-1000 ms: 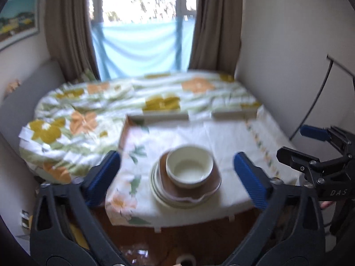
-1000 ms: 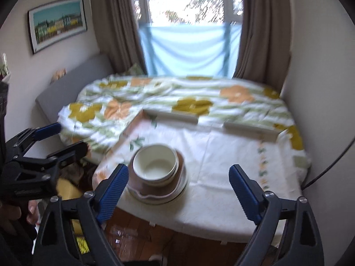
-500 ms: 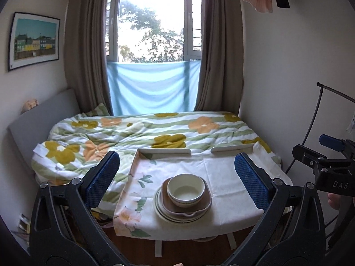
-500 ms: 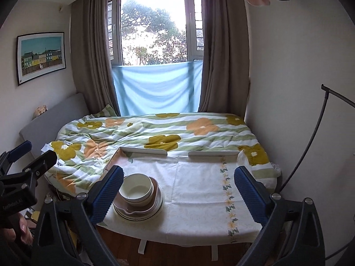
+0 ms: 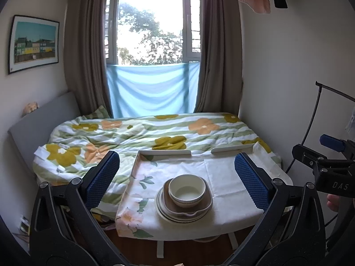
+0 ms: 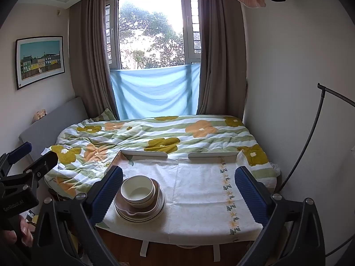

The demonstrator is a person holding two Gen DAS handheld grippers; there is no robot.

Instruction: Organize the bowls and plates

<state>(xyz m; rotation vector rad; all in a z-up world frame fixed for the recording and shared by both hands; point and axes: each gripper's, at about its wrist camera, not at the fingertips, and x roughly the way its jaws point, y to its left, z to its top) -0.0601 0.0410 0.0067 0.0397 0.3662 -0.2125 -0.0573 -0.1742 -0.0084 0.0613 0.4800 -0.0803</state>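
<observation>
A cream bowl (image 5: 187, 190) sits on a brown squarish plate (image 5: 205, 204), which rests on a stack of round cream plates (image 5: 165, 212) near the front left of the cloth-covered table (image 5: 230, 184). The same stack shows in the right wrist view: bowl (image 6: 138, 191), brown plate (image 6: 155, 206), round plates (image 6: 163, 210). My left gripper (image 5: 177, 179) is open and empty, held back from the table. My right gripper (image 6: 178, 188) is open and empty too, also back from the table. Each gripper shows at the edge of the other's view.
The table (image 6: 199, 190) has a raised white rail (image 6: 144, 154) at its far edge. Behind it lies a bed with a flowered duvet (image 6: 155, 133). A wall is on the right, with a black stand (image 6: 310, 133) beside it. The window (image 5: 153, 28) is behind the bed.
Both grippers have drawn back and tilted up from close over the stack, so the whole room now shows. The dishes have not moved.
</observation>
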